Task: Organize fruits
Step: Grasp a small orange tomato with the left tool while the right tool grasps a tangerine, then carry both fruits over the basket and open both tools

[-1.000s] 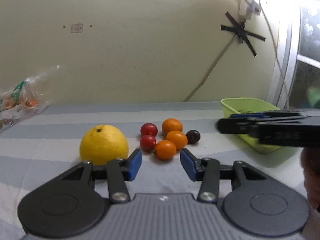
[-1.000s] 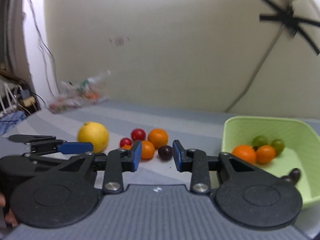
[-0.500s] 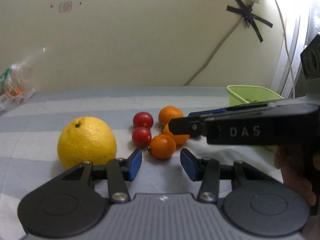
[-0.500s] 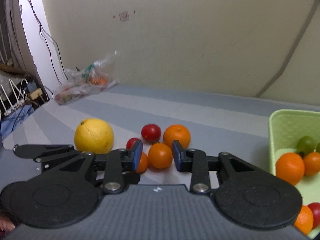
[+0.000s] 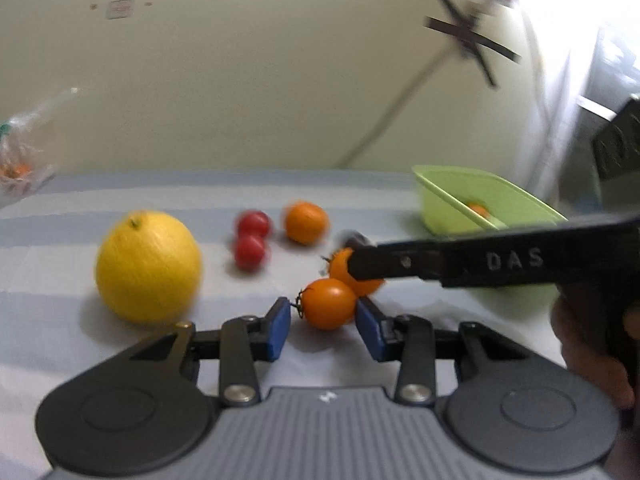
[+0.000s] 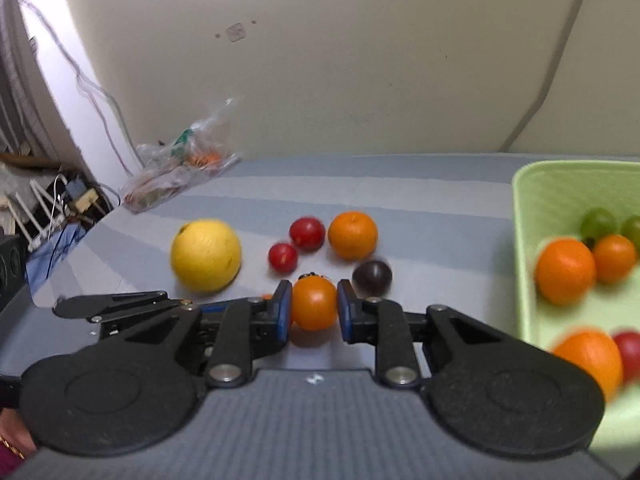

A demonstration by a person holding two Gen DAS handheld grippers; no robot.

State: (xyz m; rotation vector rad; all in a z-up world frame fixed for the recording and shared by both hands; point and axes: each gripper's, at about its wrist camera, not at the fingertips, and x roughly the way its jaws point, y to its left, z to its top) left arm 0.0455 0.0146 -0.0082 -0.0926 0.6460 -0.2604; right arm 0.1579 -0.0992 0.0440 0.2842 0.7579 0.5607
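Loose fruit lies on the striped cloth: a big yellow citrus, two red tomatoes, an orange, a dark plum and two orange tomatoes. My left gripper is open with one orange tomato between its blue pads, touching the right pad. My right gripper has the other orange tomato between its pads, which touch it on both sides. In the left wrist view the right gripper's finger crosses over that tomato. The green basket holds several fruits.
A clear plastic bag with produce lies at the back left against the wall. Cables and clutter sit past the table's left edge. The basket stands at the right. The two grippers are close together.
Both grippers moved forward into the fruit pile. The right gripper's pads closed around an orange tomato. An orange tomato now sits between the left gripper's pads.
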